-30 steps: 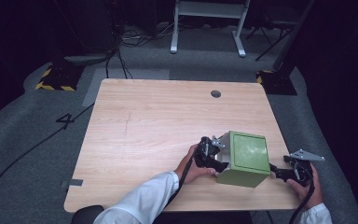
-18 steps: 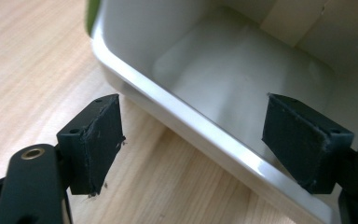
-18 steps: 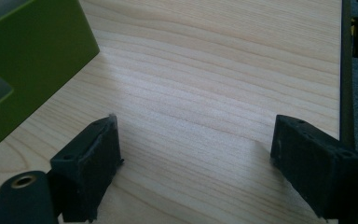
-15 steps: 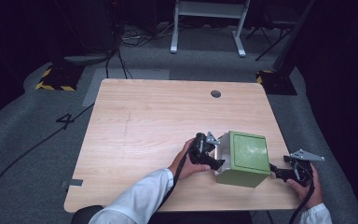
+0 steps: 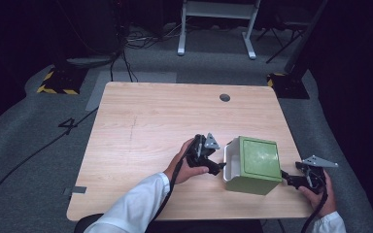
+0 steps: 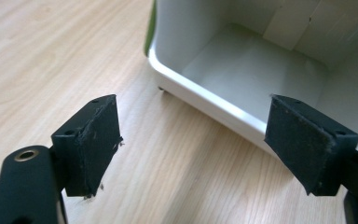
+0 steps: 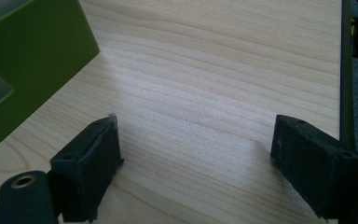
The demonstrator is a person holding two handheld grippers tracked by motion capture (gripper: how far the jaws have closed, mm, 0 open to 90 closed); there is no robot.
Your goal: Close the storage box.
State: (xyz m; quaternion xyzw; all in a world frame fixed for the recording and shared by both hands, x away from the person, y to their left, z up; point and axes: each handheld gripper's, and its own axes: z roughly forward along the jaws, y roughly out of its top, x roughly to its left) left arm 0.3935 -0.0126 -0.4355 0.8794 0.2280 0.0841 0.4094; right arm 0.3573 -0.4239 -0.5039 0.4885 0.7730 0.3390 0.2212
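Green box [image 5: 253, 164] lies tipped on its side on the light wood surface [image 5: 150, 126], at the near right part, close to the front edge. Outside is matte green, inside is white. Its open mouth faces the person's left, and the white rim [image 5: 228, 160] with rounded corners shows in the high view. The upward-facing green side is flat with a slightly raised border.

Left gripper [image 5: 214, 168] sits just beside the box mouth, held in the left hand [image 5: 187, 165], white sleeve [image 5: 131, 206] coming in from the bottom. In the left gripper view the black fingers [image 6: 91, 144] are spread wide with nothing between the pads; one is over bare wood, the other is in front of the white rim [image 6: 200, 100]. Cannot tell if it touches. The box interior [image 6: 256, 65] is white and looks empty, with a paler strip on the back wall.

Right gripper [image 5: 285, 176] is at the box's right side near the surface's right edge, held by the right hand [image 5: 318, 194], grey three-cornered plate on top. In the right gripper view its fingers [image 7: 88, 163] are spread apart, gripping nothing, bare wood between them. A green box wall [image 7: 32, 56] with a rectangular cutout shows at the upper left of that view, apart from the fingers.

Grey carpet floor [image 5: 39, 145] surrounds the surface, with a black cable [image 5: 29, 160] running across it. A round hole [image 5: 225, 97] sits near the surface's far edge.
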